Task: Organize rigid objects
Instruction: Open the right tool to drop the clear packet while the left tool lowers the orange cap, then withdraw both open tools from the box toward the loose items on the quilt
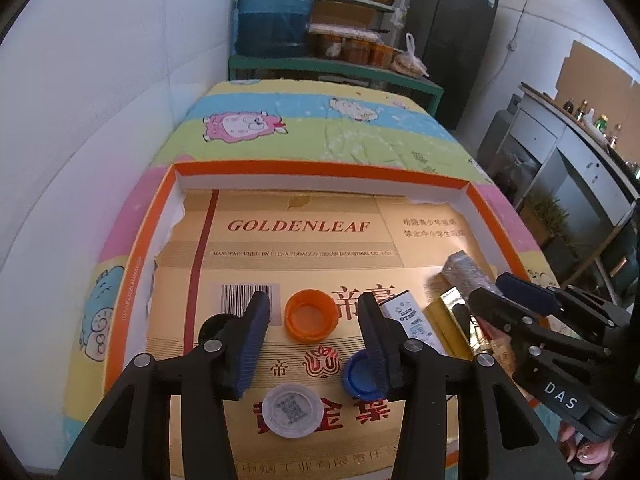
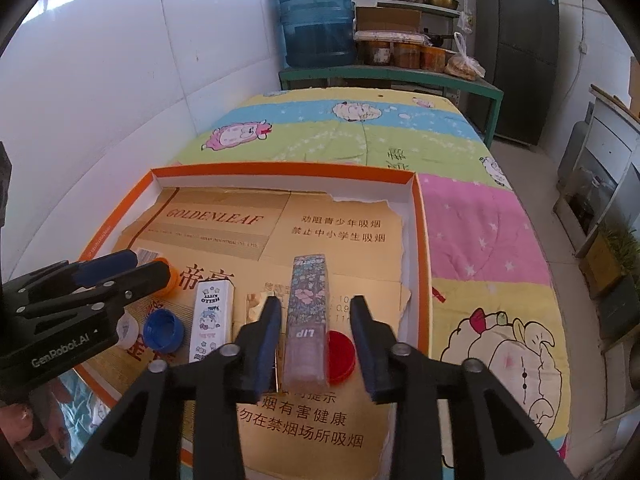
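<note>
Over the orange tray (image 2: 418, 216), right tool (image 2: 316, 340) wide around lip box (image 2: 308, 312), left tool (image 1: 314, 340) wide, empty.

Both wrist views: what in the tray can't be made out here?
- Black cap, left wrist view: mostly behind the left gripper finger.
- Gold box, left wrist view: near end covered by the right gripper; in the right wrist view only a sliver shows.
- Red lid, right wrist view: partly behind the LIP box.
- White cap: code print too small to read.
</note>
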Tool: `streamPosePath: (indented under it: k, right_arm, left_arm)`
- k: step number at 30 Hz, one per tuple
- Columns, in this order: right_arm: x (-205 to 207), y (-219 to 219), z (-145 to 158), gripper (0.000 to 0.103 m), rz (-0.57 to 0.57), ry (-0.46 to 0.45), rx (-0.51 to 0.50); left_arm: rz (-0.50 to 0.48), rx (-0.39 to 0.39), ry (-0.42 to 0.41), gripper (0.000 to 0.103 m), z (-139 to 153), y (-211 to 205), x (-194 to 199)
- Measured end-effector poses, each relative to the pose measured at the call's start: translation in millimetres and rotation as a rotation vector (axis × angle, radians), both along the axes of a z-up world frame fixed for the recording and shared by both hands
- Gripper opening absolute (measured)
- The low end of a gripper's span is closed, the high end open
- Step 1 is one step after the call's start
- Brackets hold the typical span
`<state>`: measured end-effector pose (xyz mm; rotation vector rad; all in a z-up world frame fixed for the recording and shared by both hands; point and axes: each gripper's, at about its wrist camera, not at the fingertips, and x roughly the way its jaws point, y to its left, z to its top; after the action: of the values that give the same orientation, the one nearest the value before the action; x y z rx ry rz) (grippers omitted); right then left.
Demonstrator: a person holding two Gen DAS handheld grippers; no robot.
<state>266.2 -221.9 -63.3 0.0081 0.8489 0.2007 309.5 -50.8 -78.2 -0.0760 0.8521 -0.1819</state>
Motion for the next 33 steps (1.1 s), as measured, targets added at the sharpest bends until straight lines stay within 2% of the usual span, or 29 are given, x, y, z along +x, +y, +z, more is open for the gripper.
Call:
streamPosePath:
  k: [6, 22, 33]
  right_arm:
    - [-5, -2, 5, 0.037, -0.005, -0.008, 0.007]
    - [-30, 0, 21, 0.037, -0.012, -0.03, 0.007]
    - [-53, 7, 40, 0.037, -0.01, -0.057, 0.0]
  left_arm:
    - [-0.002, 0.021, -0.039, 0.047, 10, -1, -8]
    - [0.011, 0.057, -0.082, 0.047, 29, 1, -37]
    - [0.016, 0.048, -0.107, 0.047, 46, 7, -64]
